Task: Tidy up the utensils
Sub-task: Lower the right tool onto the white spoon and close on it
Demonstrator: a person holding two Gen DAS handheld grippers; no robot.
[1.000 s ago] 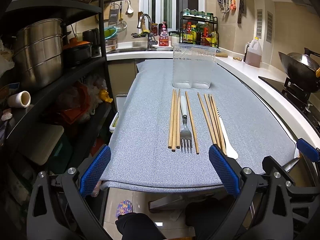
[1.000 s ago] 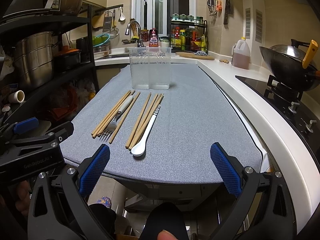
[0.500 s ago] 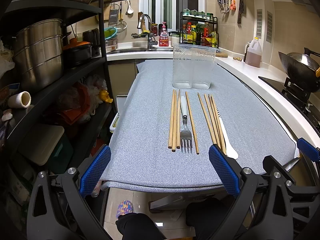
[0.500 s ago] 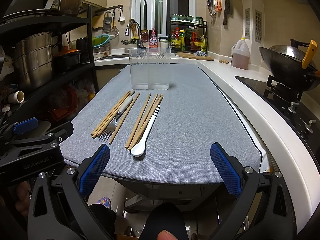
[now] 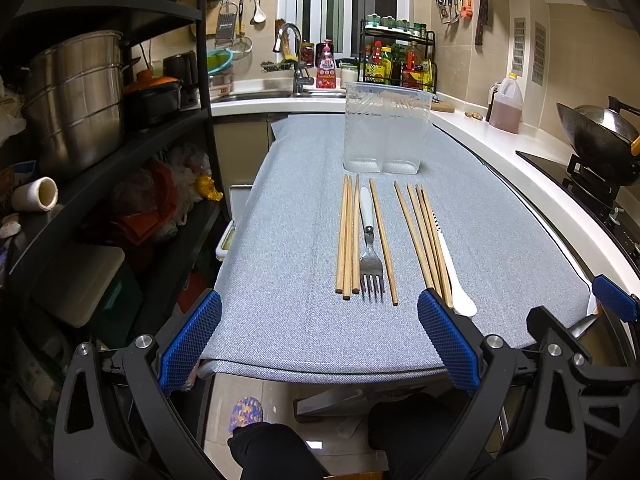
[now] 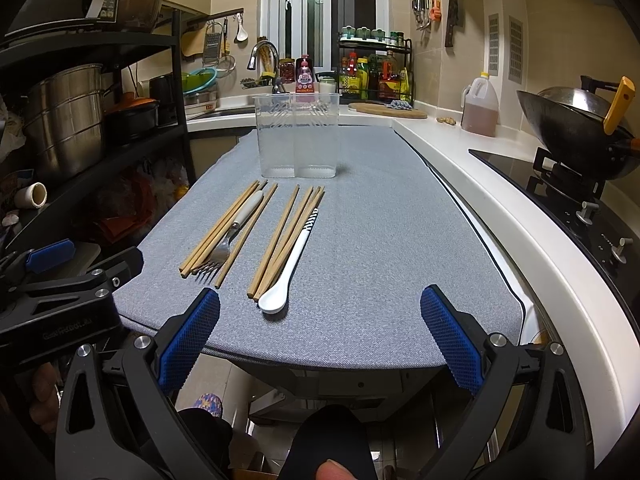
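Left wrist view: I have my left gripper [image 5: 319, 342] held at the near edge of the counter [image 5: 288, 264], its jaws spread wide with nothing between them. On the grey cloth ahead lie the utensils, all pointing lengthwise away from me. A group of wooden chopsticks [image 5: 348, 240] sits on the left, a fork [image 5: 370, 256] with a white handle lies just beside them with its tines toward me, and one more chopstick lies along the fork's right side. A second bundle of chopsticks [image 5: 422, 236] lies further right, with a white spoon [image 5: 454, 280] touching its right side, bowl toward me. Beyond them, upright near the far end of the cloth, stands a clear two-compartment holder [image 5: 384, 132]; I see nothing in it. A black shelf rack [image 5: 120, 148] with a steel pot stands to the left.

Right wrist view: my right gripper [image 6: 320, 338] also hangs at the near edge, jaws wide apart and holding nothing. The spoon [image 6: 286, 276] lies just ahead of the jaws, the fork [image 6: 226, 246] further left, the holder [image 6: 296, 136] beyond them. The left gripper [image 6: 68, 292] shows at the left edge. A wok [image 6: 572, 128] sits on the stove to the right.
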